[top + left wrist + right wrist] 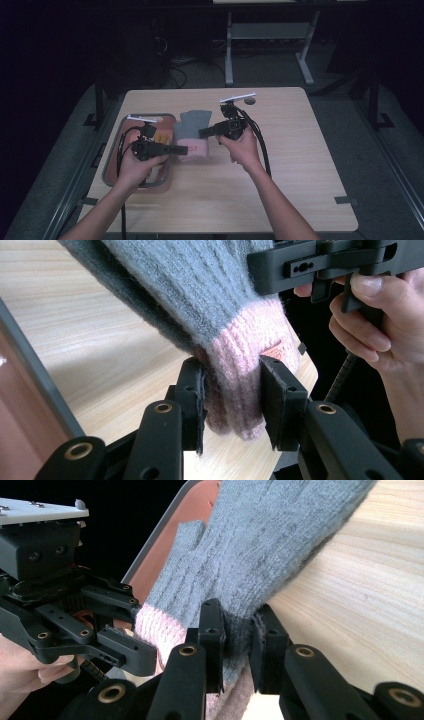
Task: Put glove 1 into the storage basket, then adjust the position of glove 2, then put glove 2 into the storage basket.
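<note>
A grey knitted glove (194, 124) with a pink cuff (194, 149) is held between both grippers over the wooden table (280, 165). My left gripper (184, 149) comes in from the left, shut on the pink cuff (240, 375), its pads pinching the ribbed knit. My right gripper (202, 133) reaches from the right and is shut on the grey edge of the glove (250, 545) beside the cuff (155, 622). In the right gripper view the left gripper (125, 655) sits close at the lower left. The glove's fingers point toward the far side.
A shallow grey-rimmed tray (111, 155) with a reddish inside lies at the table's left, under my left hand; a yellowish item (161, 136) lies in it. A small round grey object (250, 101) rests near the far edge. A desk frame (270, 35) stands beyond the table.
</note>
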Demonstrator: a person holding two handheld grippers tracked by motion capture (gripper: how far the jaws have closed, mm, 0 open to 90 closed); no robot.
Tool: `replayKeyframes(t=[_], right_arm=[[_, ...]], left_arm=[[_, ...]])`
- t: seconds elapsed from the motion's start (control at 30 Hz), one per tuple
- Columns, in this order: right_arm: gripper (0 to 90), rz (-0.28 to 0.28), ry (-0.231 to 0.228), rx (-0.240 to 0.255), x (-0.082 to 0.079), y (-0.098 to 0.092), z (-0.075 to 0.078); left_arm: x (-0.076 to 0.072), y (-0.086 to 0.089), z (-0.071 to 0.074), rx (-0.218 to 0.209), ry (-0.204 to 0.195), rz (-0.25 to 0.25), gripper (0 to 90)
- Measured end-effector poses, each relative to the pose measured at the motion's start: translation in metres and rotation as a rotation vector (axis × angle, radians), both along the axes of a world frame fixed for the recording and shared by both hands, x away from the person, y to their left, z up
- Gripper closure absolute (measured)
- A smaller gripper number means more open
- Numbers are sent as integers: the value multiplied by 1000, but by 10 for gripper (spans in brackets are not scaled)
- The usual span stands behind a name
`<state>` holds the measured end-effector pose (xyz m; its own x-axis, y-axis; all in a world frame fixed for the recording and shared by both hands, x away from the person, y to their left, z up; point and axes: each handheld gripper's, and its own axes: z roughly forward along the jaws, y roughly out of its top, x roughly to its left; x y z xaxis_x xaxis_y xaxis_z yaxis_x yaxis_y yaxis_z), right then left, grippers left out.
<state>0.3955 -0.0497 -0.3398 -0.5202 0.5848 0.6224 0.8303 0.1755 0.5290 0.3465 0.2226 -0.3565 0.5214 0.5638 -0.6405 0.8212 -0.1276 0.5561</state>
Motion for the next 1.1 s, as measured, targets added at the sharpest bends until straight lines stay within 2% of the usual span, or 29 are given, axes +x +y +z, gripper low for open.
replayKeyframes(t=[0.57,1.1], right_arm=[[778,16,13,11,4,15,-2],[778,42,10,19,9,35,-2]], left_arm=[[-1,14,0,10,3,17,649],[-1,36,2,9,1,35,650]])
